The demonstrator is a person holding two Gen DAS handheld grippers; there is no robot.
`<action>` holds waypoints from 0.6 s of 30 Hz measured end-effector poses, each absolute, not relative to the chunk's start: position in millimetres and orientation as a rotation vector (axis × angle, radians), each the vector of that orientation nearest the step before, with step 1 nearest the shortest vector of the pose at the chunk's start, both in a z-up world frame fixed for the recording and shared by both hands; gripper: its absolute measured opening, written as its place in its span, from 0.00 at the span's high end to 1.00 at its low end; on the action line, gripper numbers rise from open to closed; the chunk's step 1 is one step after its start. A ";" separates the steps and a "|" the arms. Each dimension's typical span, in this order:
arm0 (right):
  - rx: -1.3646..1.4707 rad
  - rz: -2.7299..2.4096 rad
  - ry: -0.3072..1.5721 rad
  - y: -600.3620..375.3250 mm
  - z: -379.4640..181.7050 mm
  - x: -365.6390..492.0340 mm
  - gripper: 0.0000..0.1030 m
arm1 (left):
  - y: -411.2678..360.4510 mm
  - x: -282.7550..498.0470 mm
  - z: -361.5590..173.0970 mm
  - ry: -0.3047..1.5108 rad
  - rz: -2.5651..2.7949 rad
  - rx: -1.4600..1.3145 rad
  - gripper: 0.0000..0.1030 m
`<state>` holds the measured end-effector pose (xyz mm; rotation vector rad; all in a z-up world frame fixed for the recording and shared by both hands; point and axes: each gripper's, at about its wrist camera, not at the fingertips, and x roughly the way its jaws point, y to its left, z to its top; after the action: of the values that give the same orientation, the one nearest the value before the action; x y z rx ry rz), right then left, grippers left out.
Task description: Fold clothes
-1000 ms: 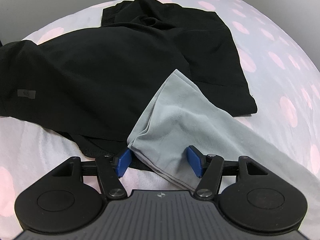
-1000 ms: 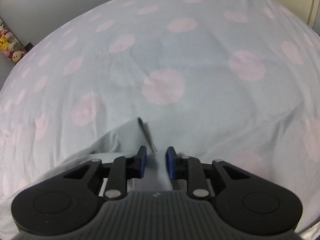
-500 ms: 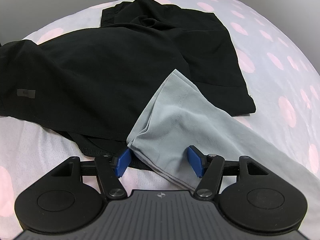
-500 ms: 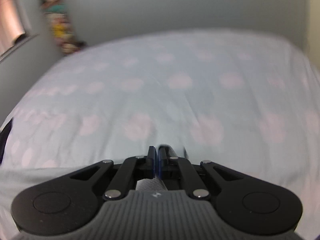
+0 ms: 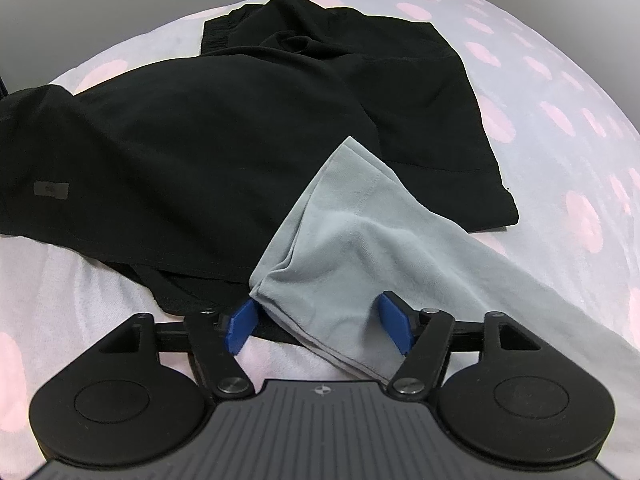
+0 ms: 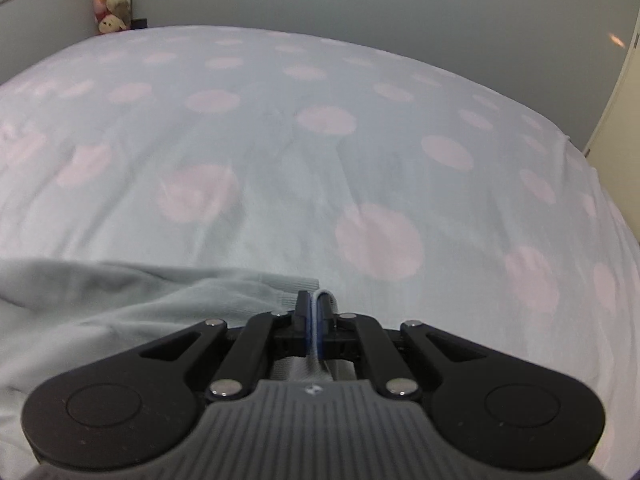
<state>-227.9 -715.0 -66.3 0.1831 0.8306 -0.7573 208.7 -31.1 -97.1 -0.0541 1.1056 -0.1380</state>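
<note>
- My right gripper (image 6: 314,312) has its fingers pressed together on a thin fold of the grey garment (image 6: 132,304); the ribbed edge is pinched right at the tips and the cloth trails off to my left across the bed (image 6: 360,140).
- My left gripper (image 5: 318,322) has its fingers spread wide, straddling the grey garment (image 5: 352,248) where a bunched corner sits between the two blue pads; nothing is clamped there.
- The relation that matters: the grey cloth's long axis runs from my left fingers away toward the right, and my right fingers hold it on that side. So the left hand is nearest the loose bunched corner, which lies straight ahead of it, between its pads.
- That corner overlaps the near edge of the black clothes (image 5: 208,152), which sprawl ahead and to the left toward the far edge of the bed.
- Count: one grey garment, and what looks like two black pieces, the farther one with an elastic waistband (image 5: 218,36); I can't be sure where one black piece ends.
- My judgement: closing the left fingers needs only the grey layer caught, not the black hem (image 5: 176,300) beneath it.
- A few plush toys (image 6: 112,0) sit off the far left corner of the bed.
</note>
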 end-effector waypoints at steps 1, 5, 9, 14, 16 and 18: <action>0.181 -0.763 0.831 -715.9 -68.6 -227.5 0.96 | -32.2 208.8 -97.3 1.105 -0.135 -0.050 0.35; 0.185 -0.794 0.847 -716.0 -59.1 -224.8 0.88 | -30.3 209.0 -97.2 1.103 -0.138 -0.056 0.35; 0.188 -0.859 0.788 -705.1 -35.7 -237.1 0.86 | -21.8 207.5 -96.4 1.091 -0.157 -0.108 0.35; 0.331 -0.878 0.685 -664.9 -10.7 -259.6 0.77 | -6.7 202.4 -95.4 1.057 -0.170 -0.220 0.35; 0.369 -0.856 0.673 -633.6 -15.8 -256.0 0.77 | 2.1 200.7 -95.0 1.043 -0.180 -0.280 0.36; 0.406 -0.835 0.660 -602.2 -20.9 -252.4 0.76 | 12.8 198.3 -94.9 1.030 -0.188 -0.346 0.39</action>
<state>-252.4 -602.2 -20.9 0.4061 0.6604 -0.8345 198.3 12.8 -94.9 -0.3460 1.0296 -0.1875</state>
